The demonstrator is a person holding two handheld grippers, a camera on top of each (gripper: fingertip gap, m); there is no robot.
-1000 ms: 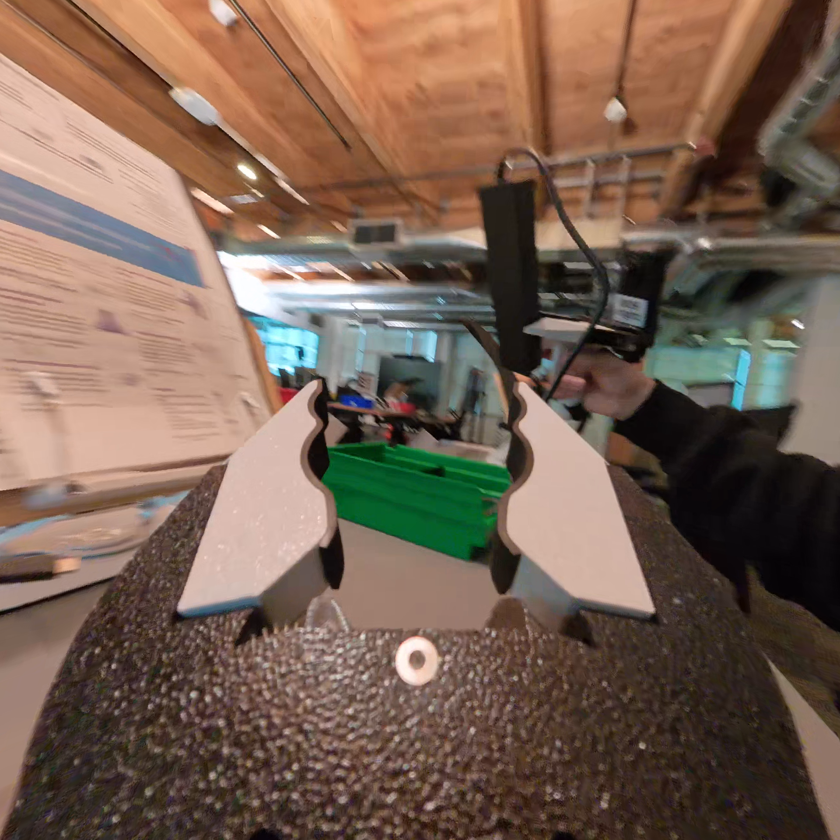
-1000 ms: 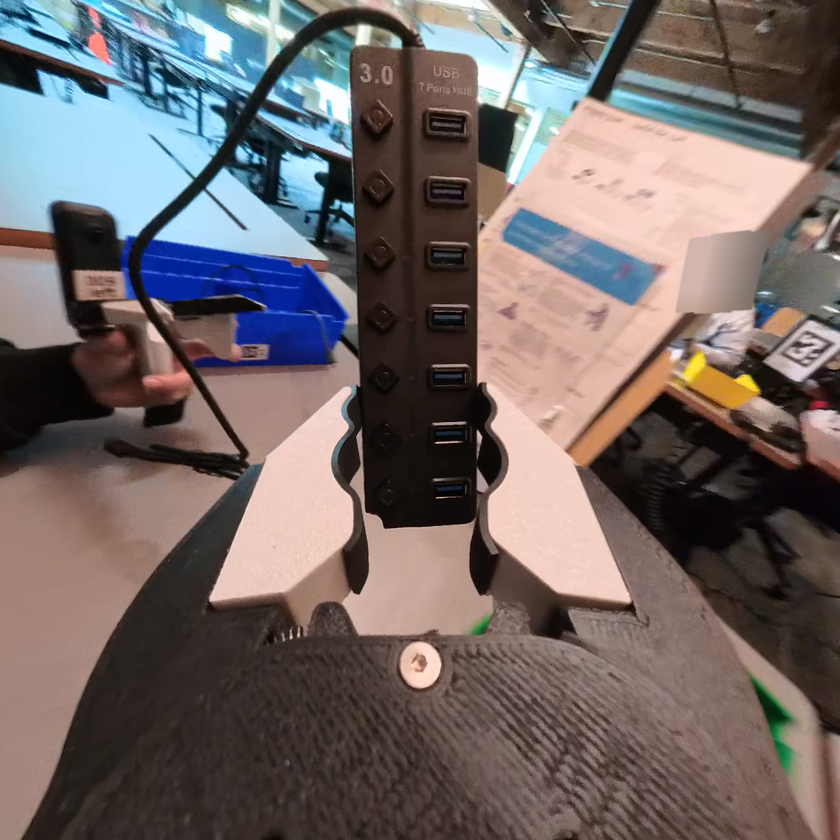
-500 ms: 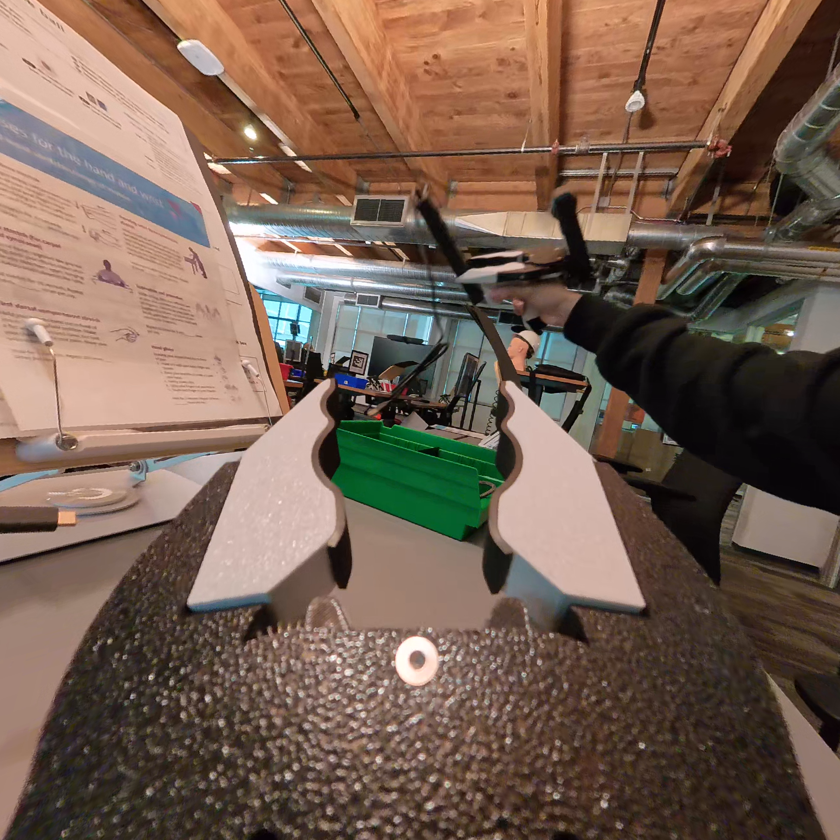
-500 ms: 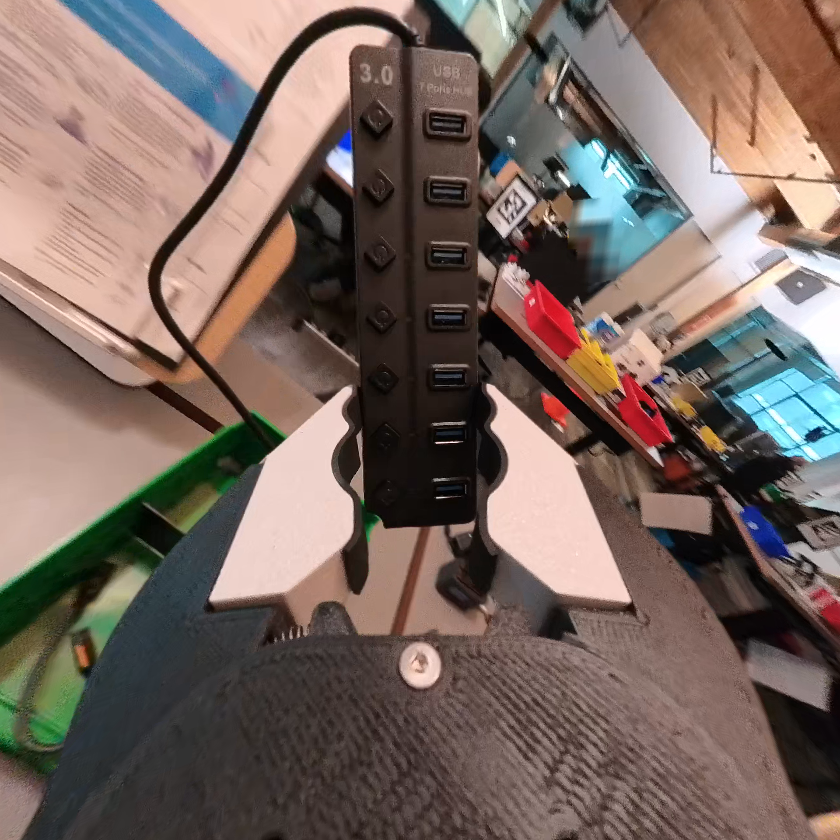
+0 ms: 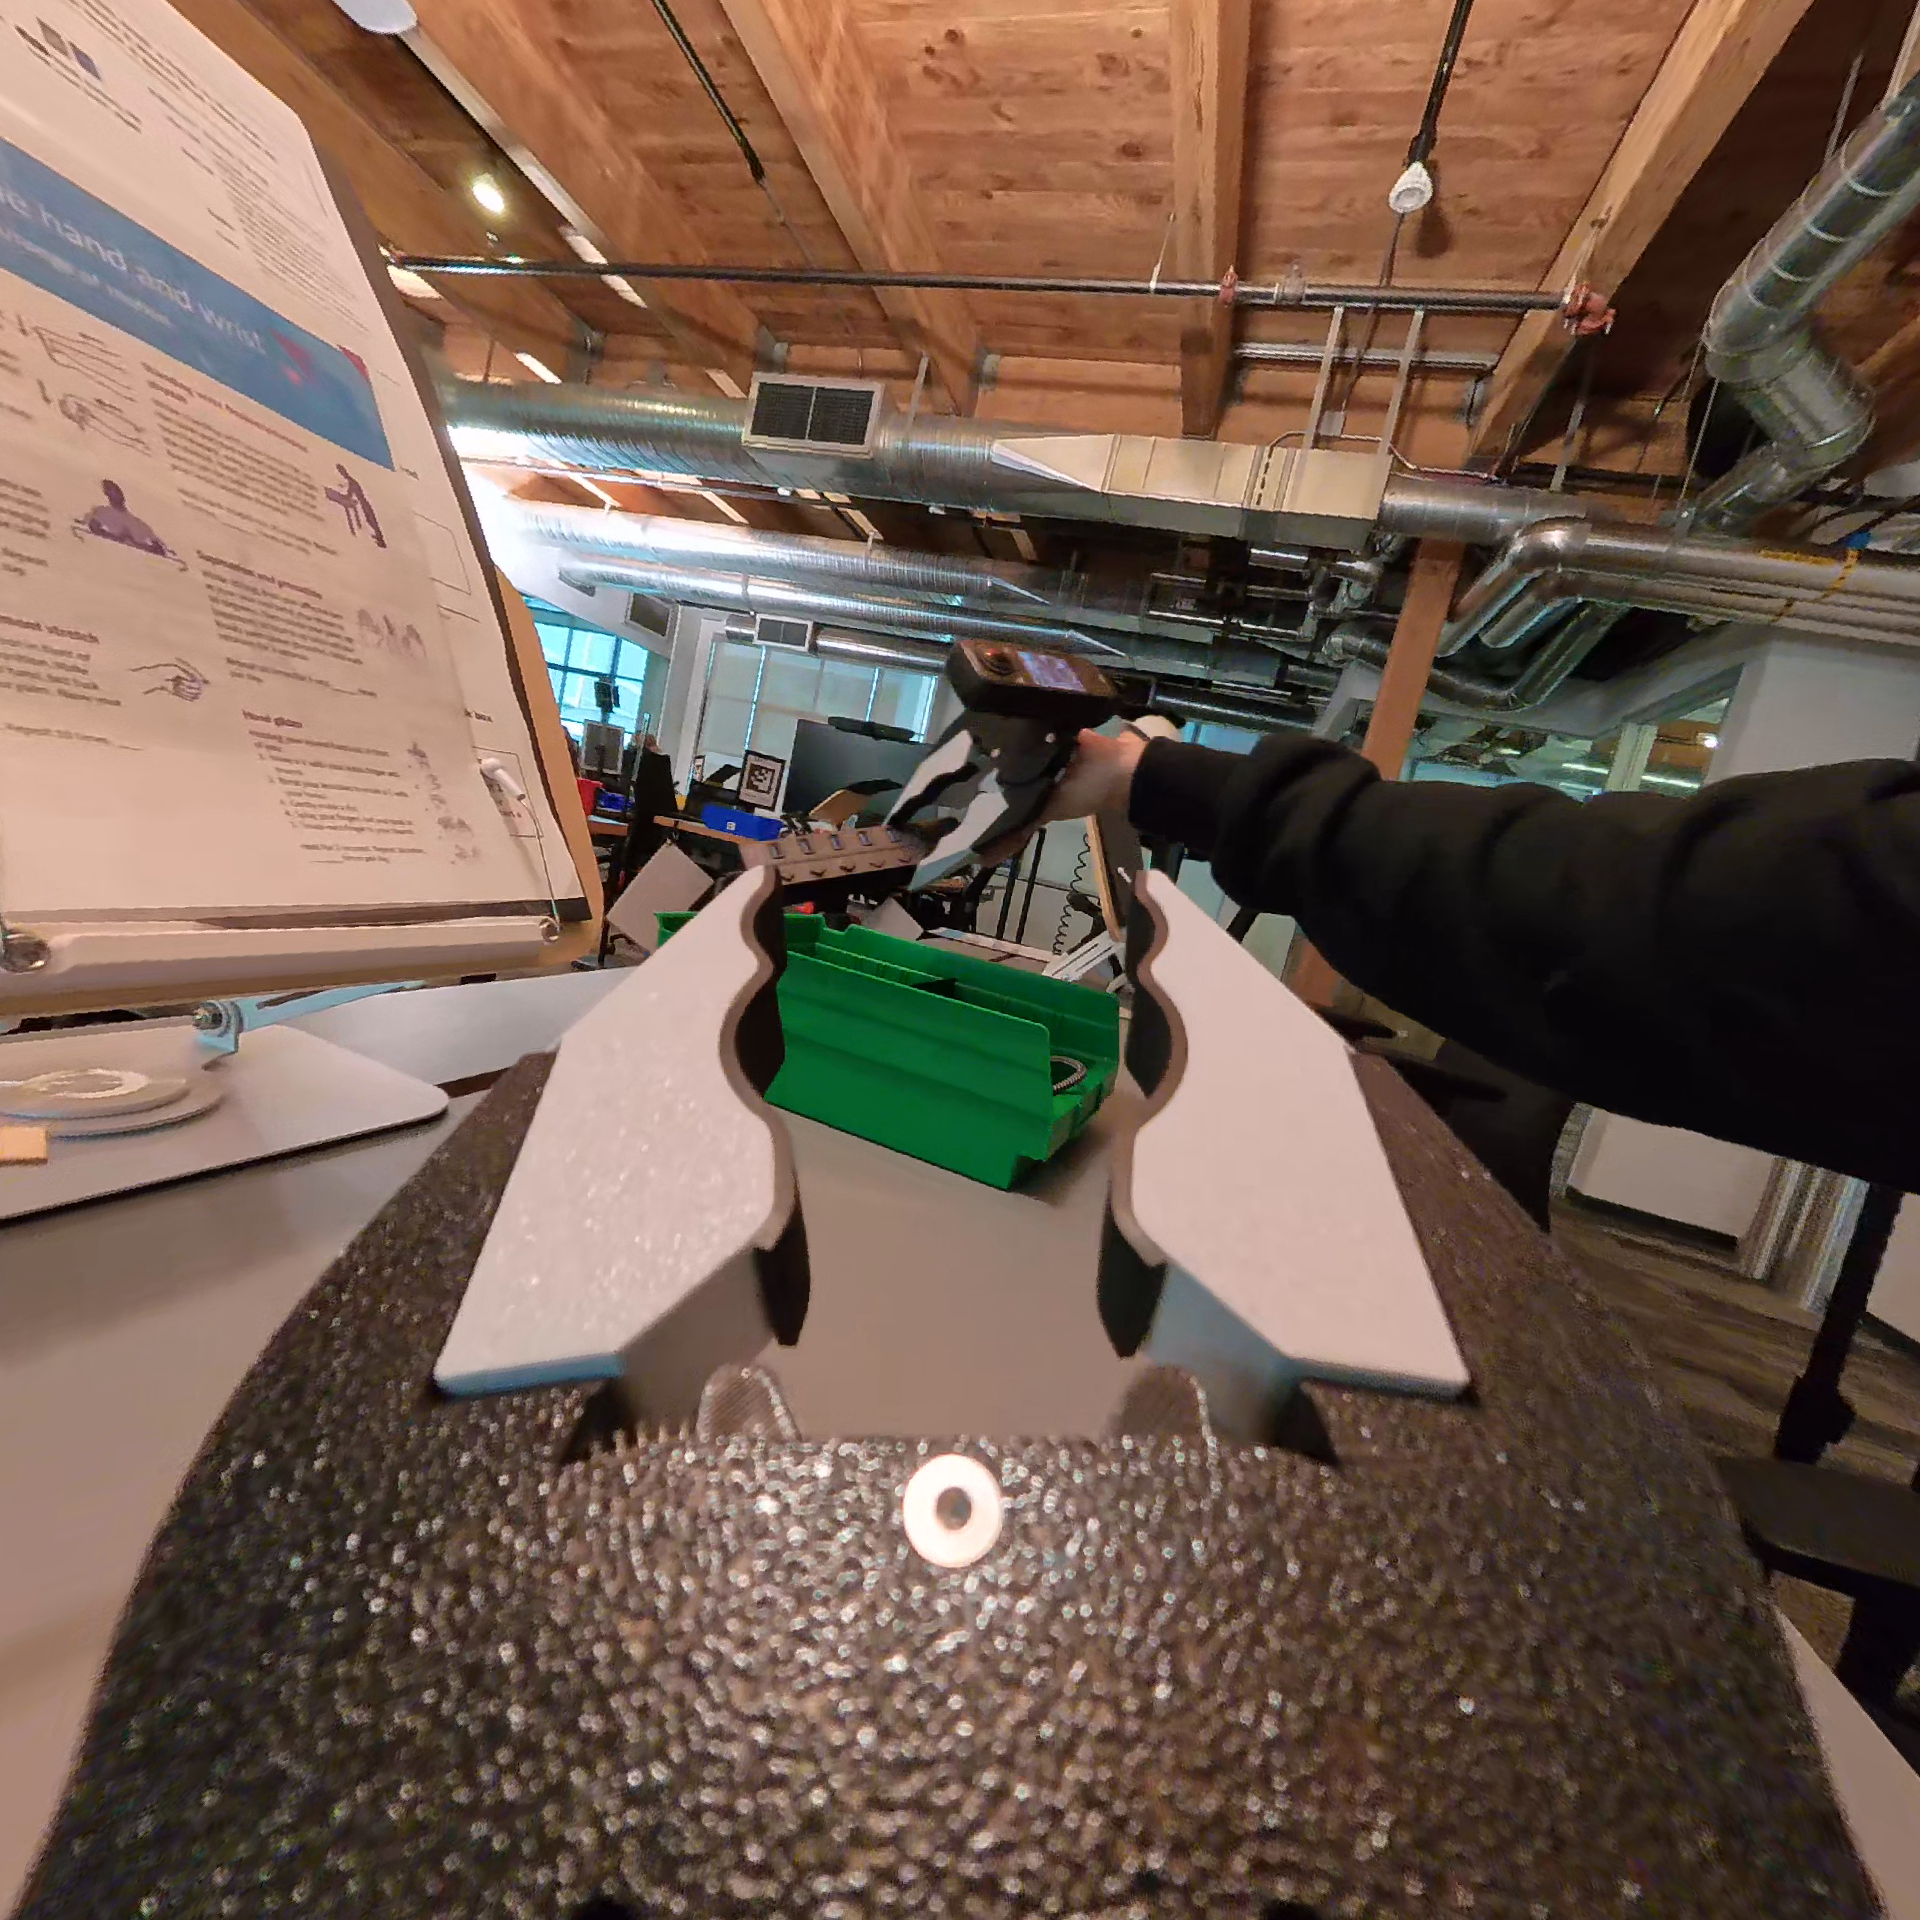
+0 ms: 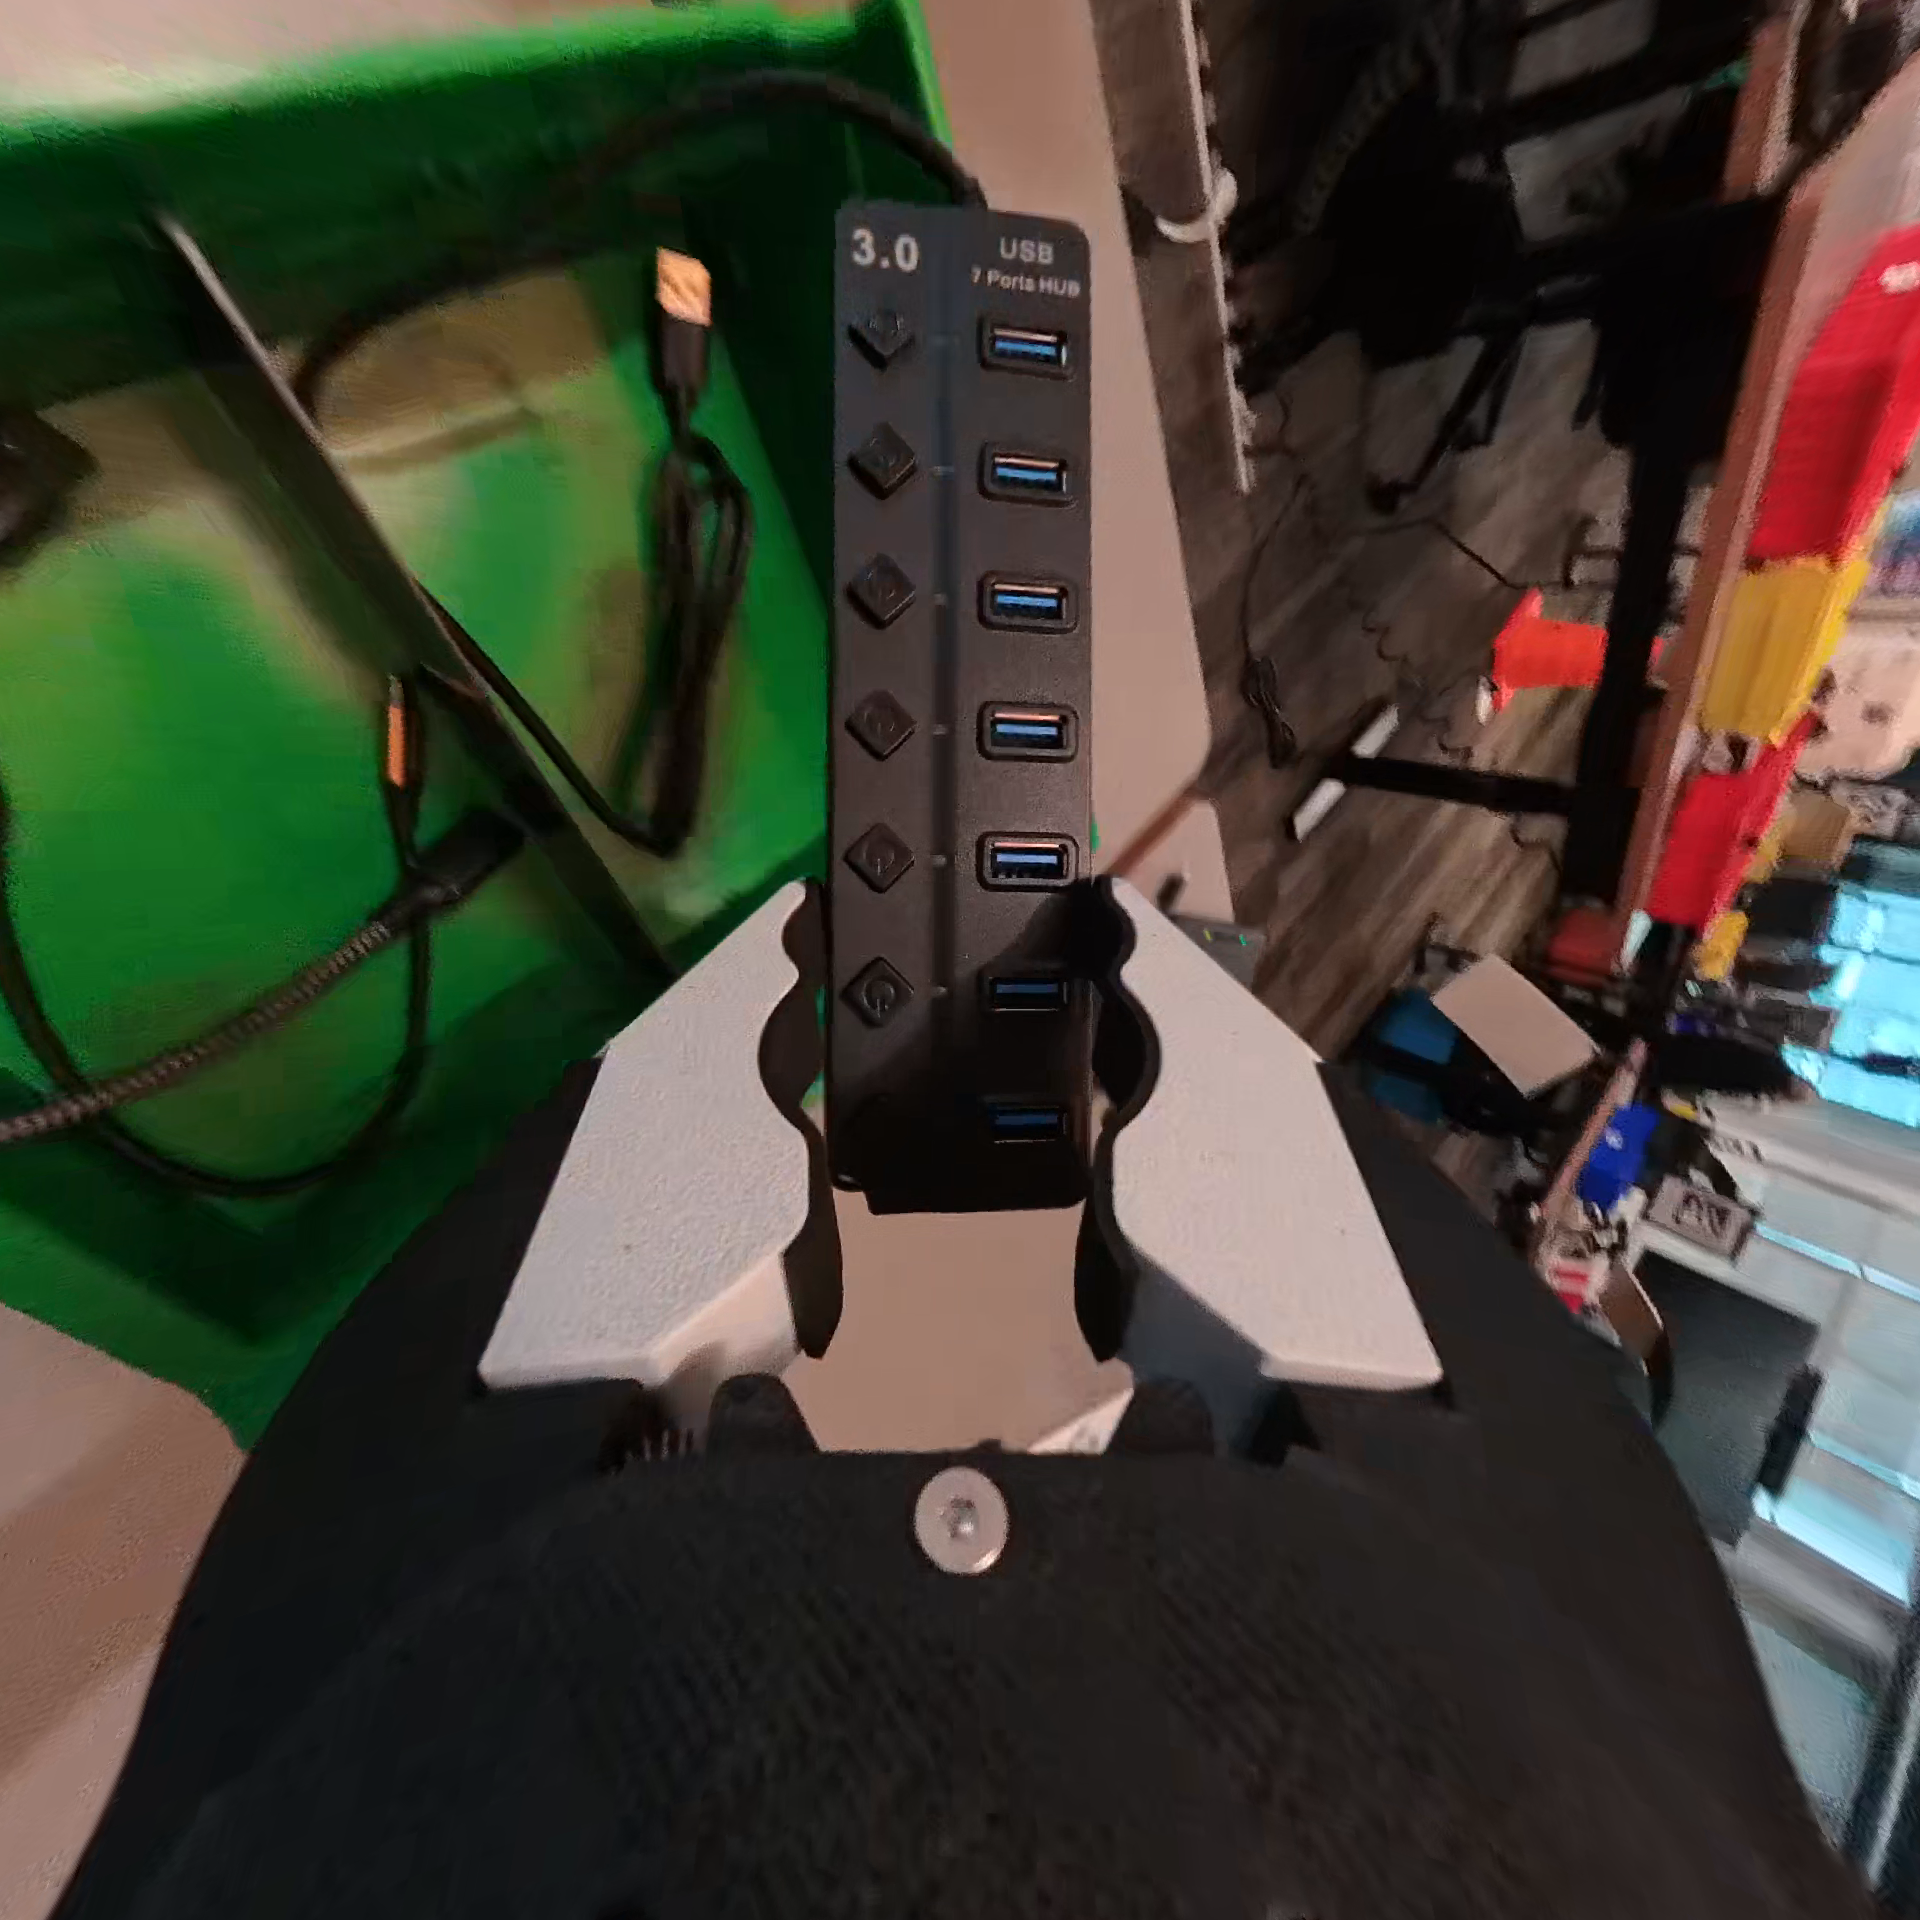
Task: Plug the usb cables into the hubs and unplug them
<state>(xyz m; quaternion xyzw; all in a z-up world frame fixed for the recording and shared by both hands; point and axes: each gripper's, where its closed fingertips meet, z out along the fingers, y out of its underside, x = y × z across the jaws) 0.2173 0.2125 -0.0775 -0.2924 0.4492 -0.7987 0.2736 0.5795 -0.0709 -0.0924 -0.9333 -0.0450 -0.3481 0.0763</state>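
- Green plastic is the landmark here: the green bin (image 5: 940, 1049) sits on the grey table (image 5: 156, 1340), and everything below is placed against it.
- Left of the bin in the left wrist view, a printed sheet on a tilted stand (image 5: 208, 582) rises from the table, well apart from the bin.
- Nearer the camera than the bin, the left gripper (image 5: 951, 1049) hangs with its jaws spread wide and nothing between them.
- Inside the bin, seen from the right wrist view, lie loose black USB cables (image 6: 686, 540); one shows an orange-tipped plug (image 6: 683, 296), and a braided cable (image 6: 208, 1039) curls through the compartment to its left.
- Above the bin's right edge, the right gripper (image 6: 961, 1049) has its jaws closed on the lower end of the black USB hub (image 6: 961, 665), the pads pressing its two long sides. All seven ports look empty.
- Right of the bin in the left wrist view, a dark sleeve (image 5: 1558, 914) reaches in behind that gripper.
- The hub seems light, rigid and smooth-sided, so it could twist under a plug's push; a grip across the sides nearer the middle would likely brace it better.
- The cables look limp; each is best taken by its stiff plug housing, not the cord.
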